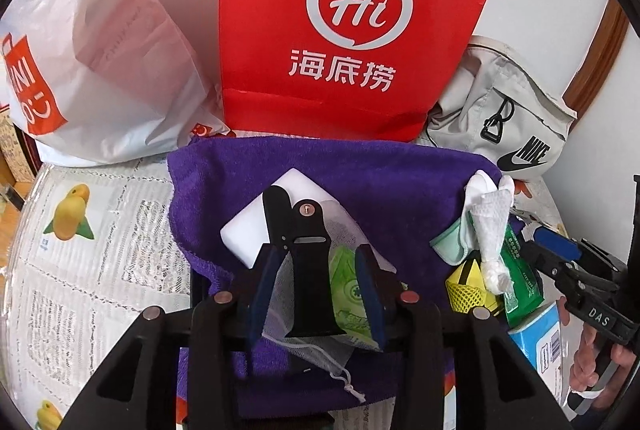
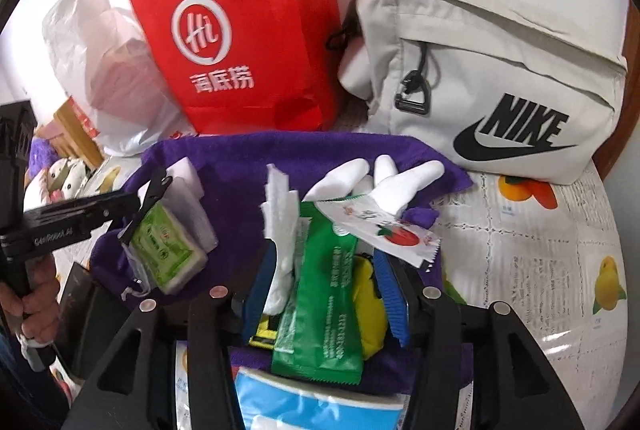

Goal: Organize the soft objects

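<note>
Left gripper (image 1: 316, 294) jaws stand apart, a mesh pouch (image 1: 304, 334) with a green tissue pack (image 1: 348, 294) lying loose between them on the purple towel (image 1: 384, 182). Right gripper (image 2: 324, 294) jaws likewise apart, straddling a green sachet (image 2: 324, 310) and white glove (image 2: 380, 182); both tilt steeply down.
</note>
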The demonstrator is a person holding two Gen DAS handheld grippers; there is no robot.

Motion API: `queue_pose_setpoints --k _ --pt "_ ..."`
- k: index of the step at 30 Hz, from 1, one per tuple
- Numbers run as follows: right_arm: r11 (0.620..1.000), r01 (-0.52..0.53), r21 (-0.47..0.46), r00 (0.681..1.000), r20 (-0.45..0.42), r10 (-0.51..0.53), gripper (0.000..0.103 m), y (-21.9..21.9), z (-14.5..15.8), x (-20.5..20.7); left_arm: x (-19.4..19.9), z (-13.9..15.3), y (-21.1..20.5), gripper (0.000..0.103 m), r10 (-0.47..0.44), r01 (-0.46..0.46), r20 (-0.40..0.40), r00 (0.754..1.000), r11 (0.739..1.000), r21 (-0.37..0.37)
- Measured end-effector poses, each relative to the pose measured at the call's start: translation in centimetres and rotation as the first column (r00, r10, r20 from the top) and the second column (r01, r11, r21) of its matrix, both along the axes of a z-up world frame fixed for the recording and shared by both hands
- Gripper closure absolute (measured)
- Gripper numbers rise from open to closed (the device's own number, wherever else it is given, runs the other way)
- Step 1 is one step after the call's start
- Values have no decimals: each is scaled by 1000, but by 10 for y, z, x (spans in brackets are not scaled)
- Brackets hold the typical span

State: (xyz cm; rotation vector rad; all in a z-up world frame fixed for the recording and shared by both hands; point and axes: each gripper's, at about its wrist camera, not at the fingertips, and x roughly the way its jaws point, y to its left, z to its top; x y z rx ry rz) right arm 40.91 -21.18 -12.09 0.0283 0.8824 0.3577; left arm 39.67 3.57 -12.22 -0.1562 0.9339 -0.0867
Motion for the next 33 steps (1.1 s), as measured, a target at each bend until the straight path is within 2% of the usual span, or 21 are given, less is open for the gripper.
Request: queue_pose_setpoints --k 4,7,13,16,22,23,26,33 --pt "1000 -15 0 1000 -11 15 52 3 0 -9 -9 10 -1 64 -5 5 9 1000 1000 1" --pt "1000 -25 11 1000 -15 25 52 3 2 -22 -17 16 -2 58 -12 12 19 1000 1000 -2" --pt "999 -34 37 999 -26 35 52 4 8 -50 -33 26 -3 58 -12 12 26 1000 1000 -10" --pt "999 -35 39 999 -9 36 52 3 16 -67 -47 36 -7 58 -22 22 36 999 1000 -5" --pt "999 25 30 998 61 -27 52 -4 43 -113 -87 53 -13 51 -35 35 62 997 999 10" --pt "999 35 31 997 73 -37 51 -6 48 -120 -92 55 -13 50 -36 36 65 997 999 10" --pt "997 68 46 990 117 -73 36 -11 64 -149 -117 64 -16 46 -38 37 80 996 999 10" --pt "994 109 28 976 186 -112 32 -17 88 -203 -172 80 -23 40 -52 52 117 992 999 7"
